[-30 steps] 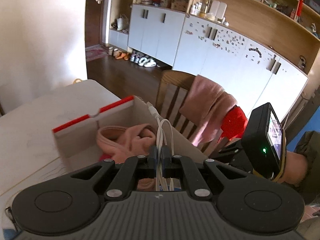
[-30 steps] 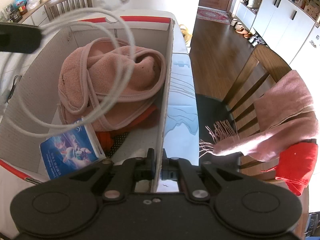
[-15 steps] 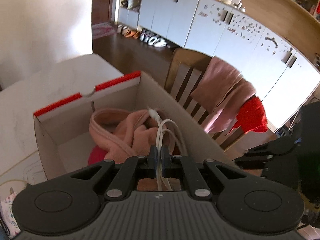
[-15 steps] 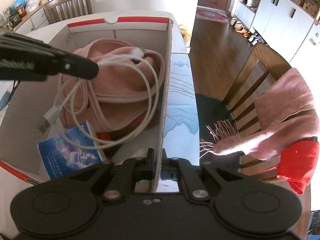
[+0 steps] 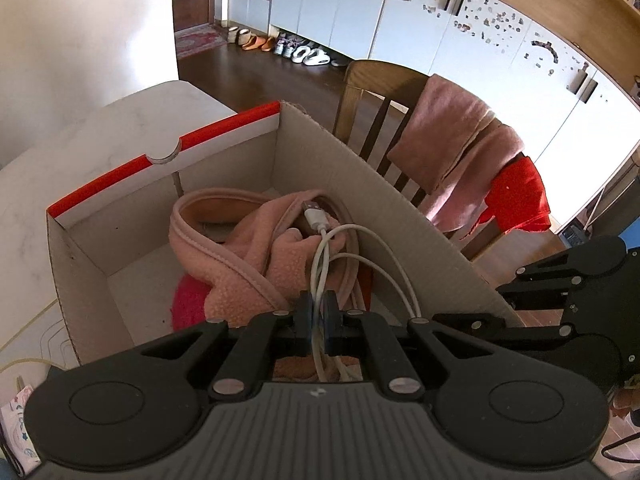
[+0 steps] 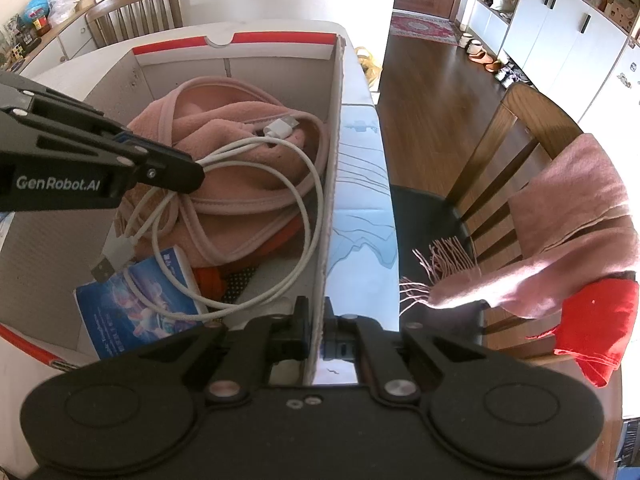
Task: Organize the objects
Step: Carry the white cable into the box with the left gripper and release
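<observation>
A cardboard box (image 5: 384, 188) (image 6: 334, 152) with a red-striped rim stands on the white table. Inside lie a pink fleece garment (image 5: 248, 264) (image 6: 224, 148), a blue booklet (image 6: 132, 312) and something red beneath. My left gripper (image 5: 317, 308) (image 6: 196, 174) is shut on a coiled white USB cable (image 5: 324, 252) (image 6: 304, 208). The cable's loops rest on the fleece and the booklet inside the box. My right gripper (image 6: 316, 316) is shut on the box's near side wall, one finger on each side of the cardboard.
A wooden chair (image 6: 516, 136) (image 5: 372, 96) draped with a pink scarf (image 6: 572, 216) and a red cloth (image 6: 596, 320) stands beside the table. A second chair (image 6: 132, 8) is at the far side. White cabinets and shoes line the wall. A patterned item (image 5: 16, 424) lies at the table's left.
My left gripper sank into the box with the cable, and the coil that hung in the air has come to rest on the fleece and booklet. The right gripper stayed still on the box wall.
</observation>
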A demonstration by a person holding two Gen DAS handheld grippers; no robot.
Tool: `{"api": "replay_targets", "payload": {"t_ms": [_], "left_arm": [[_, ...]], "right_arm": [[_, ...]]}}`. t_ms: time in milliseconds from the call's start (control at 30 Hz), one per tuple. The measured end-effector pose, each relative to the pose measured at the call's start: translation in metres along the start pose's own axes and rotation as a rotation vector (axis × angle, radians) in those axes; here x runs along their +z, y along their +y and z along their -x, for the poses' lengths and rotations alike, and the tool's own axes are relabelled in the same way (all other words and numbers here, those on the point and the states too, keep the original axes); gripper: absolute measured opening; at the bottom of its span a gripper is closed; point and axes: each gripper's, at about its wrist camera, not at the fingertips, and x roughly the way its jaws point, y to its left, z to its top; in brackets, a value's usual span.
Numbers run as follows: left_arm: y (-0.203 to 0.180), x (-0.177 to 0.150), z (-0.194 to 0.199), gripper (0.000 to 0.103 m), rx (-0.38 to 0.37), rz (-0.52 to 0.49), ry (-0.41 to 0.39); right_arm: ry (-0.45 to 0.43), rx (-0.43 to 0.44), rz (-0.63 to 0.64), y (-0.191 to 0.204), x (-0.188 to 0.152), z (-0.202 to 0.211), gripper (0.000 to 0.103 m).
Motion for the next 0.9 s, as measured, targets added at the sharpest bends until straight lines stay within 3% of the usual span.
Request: {"api": "replay_targets", "payload": {"t_ms": [167,500,567,633,900], "left_arm": [[-0.002,-0.001,0.002,0.009,-0.008,-0.016,-0.005],[0.001,-0.007,0.020,0.032,-0.060,0.017,-0.038],[0.000,-0.009,0.027,0.039,-0.059,0.020,-0.049],[0.000,-0.012,0.036,0.056,-0.054,0.027,-0.071],[0.013,-0.025,0.076,0.057,-0.033,0.074,-0.159]], "right_arm": [[0.000,0.000,0.000,0.000,0.000,0.000,0.003],[0.001,0.000,0.000,0.000,-0.001,0.000,0.004],[0.000,0.000,0.000,-0.001,-0.001,0.000,0.004],[0.000,0.001,-0.002,-0.001,-0.001,-0.001,0.004],[0.001,0.000,0.001,-0.001,0.000,-0.001,0.004]]}}
